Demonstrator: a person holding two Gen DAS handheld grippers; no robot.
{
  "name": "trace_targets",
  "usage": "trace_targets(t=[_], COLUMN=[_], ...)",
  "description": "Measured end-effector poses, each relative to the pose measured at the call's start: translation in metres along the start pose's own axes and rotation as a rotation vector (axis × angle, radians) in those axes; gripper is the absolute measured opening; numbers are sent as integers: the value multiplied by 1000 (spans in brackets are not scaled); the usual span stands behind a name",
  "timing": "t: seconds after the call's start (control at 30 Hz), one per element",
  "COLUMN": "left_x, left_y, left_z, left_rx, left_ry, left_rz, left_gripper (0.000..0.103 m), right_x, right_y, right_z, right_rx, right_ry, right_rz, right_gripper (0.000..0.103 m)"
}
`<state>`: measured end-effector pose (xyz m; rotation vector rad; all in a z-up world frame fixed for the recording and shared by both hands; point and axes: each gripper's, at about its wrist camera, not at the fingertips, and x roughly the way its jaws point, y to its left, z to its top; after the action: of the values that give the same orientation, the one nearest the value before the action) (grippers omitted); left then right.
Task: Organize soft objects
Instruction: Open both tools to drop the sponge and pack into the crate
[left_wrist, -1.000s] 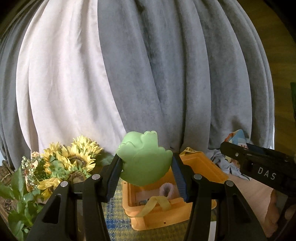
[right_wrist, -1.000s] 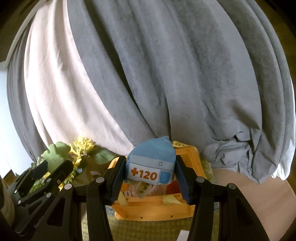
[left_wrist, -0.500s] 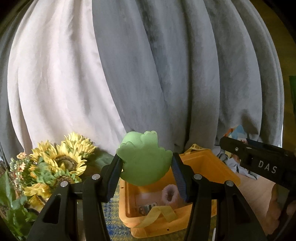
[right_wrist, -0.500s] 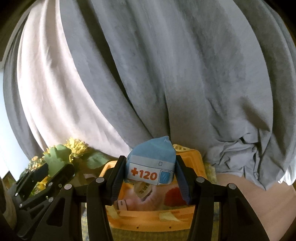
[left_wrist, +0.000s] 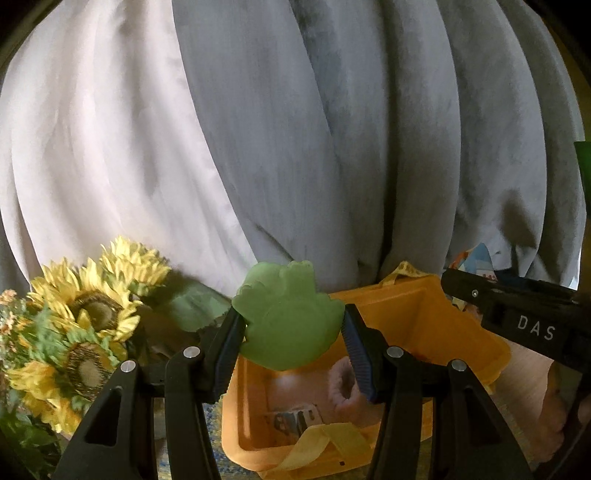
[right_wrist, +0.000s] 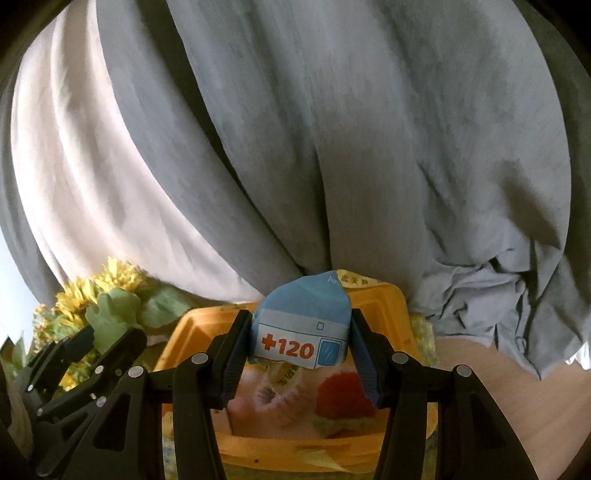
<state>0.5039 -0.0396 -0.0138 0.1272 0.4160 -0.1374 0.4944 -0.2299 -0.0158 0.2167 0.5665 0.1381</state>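
My left gripper (left_wrist: 291, 332) is shut on a soft green frog-shaped toy (left_wrist: 288, 317) and holds it just above the near left part of an orange bin (left_wrist: 436, 325). In the right wrist view my right gripper (right_wrist: 300, 341) is shut on a blue plush ambulance marked "+120" (right_wrist: 301, 328), over the same orange bin (right_wrist: 384, 306). Inside the bin lie a pink fuzzy toy (right_wrist: 277, 402) and a red plush (right_wrist: 343, 397). The left gripper with the green toy (right_wrist: 110, 314) shows at the left edge of the right wrist view.
Grey and pale curtains (left_wrist: 295, 129) hang close behind the bin. Artificial sunflowers (left_wrist: 85, 314) stand to the left of it. A yellow strap (left_wrist: 325, 443) drapes over the bin's near wall. The bin rests on a checked cloth (left_wrist: 218, 469).
Both grippers have moved forward and down toward the orange bin, which looks larger and shows more of its inside. Each still holds its toy.
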Motion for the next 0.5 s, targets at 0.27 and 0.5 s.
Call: trace_targets(t=[0.27,0.5], left_x=[29,46], left_y=[-2,-3], left_z=[-12,-20], left_rx=[-9,-31], left_ry=[95,154], left_rz=[-22,-56], left_gripper=[52,54], right_x=[32,52], right_y=[-8,-14], right_z=[-6,-13], right_rx=[9,30], right_ry=[91,154], right_rz=[-8,-21], right_gripper=[53,54])
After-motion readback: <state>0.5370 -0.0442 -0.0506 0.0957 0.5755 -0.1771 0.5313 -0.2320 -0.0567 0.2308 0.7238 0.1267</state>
